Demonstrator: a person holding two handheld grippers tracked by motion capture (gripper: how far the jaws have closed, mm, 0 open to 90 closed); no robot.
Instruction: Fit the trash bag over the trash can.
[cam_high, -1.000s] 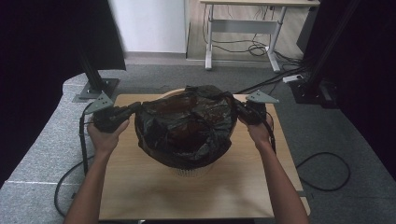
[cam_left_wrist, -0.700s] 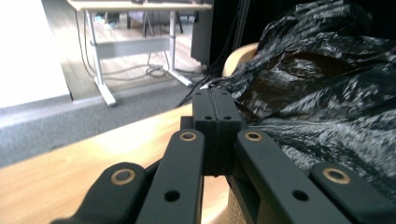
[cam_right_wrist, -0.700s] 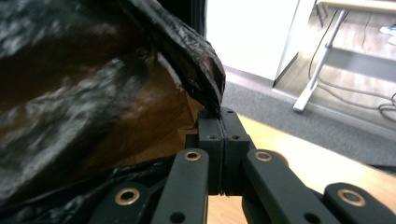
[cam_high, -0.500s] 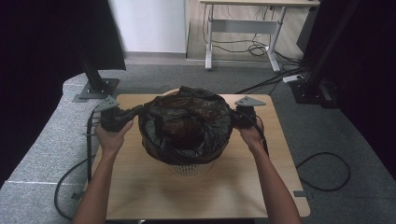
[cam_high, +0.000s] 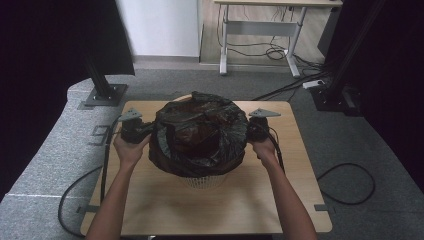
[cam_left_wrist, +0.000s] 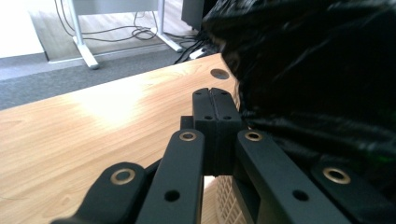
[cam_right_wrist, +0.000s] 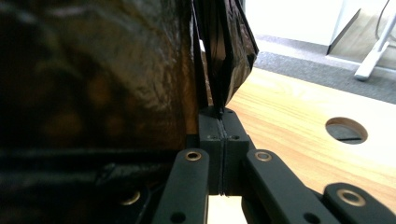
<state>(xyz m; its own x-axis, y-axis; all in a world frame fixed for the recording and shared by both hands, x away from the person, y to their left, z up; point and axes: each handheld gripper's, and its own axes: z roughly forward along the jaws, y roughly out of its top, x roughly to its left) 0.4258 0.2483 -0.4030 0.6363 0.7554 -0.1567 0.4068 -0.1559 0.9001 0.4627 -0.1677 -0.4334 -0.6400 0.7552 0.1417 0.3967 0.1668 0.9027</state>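
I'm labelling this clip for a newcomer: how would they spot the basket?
Start at the wooden table and find the black bag at its middle. The basket is the white mesh peeking out beneath the bag's near edge, the one pale thing there.

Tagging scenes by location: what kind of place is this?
Likely a lab or office recording setup, not a home: a wooden table on grey carpet, black stand posts bolted beside it, and a desk frame with loose cables behind.
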